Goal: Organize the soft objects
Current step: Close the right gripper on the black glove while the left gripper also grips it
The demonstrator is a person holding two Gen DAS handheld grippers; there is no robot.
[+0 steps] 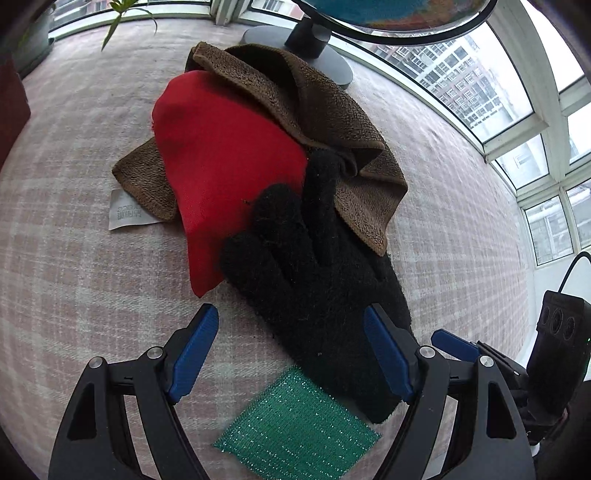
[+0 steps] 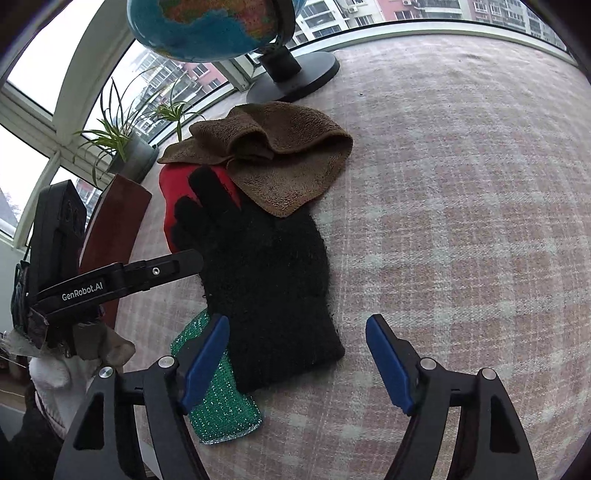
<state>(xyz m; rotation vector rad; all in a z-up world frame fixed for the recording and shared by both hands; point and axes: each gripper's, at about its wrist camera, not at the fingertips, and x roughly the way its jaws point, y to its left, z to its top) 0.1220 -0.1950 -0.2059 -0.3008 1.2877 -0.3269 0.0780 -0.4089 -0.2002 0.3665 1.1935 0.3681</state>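
A black knit glove (image 1: 317,291) (image 2: 269,280) lies on the pink checked cloth, its fingers over a red fabric piece (image 1: 225,166) (image 2: 171,188). A crumpled brown towel (image 1: 314,122) (image 2: 280,155) covers the far side of both. A green glittery scouring pad (image 1: 299,424) (image 2: 218,398) lies partly under the glove's cuff. My left gripper (image 1: 291,350) hovers open over the cuff and pad. My right gripper (image 2: 295,354) is open over the cuff's end, with nothing pressed between its pads. The left tool (image 2: 118,280) shows in the right wrist view.
A globe (image 2: 207,26) on a dark round base (image 1: 295,48) stands behind the pile by the windows. A potted plant (image 2: 129,147) and a dark red box (image 2: 114,229) are at the table's left edge. A white label (image 1: 127,212) lies beside the towel.
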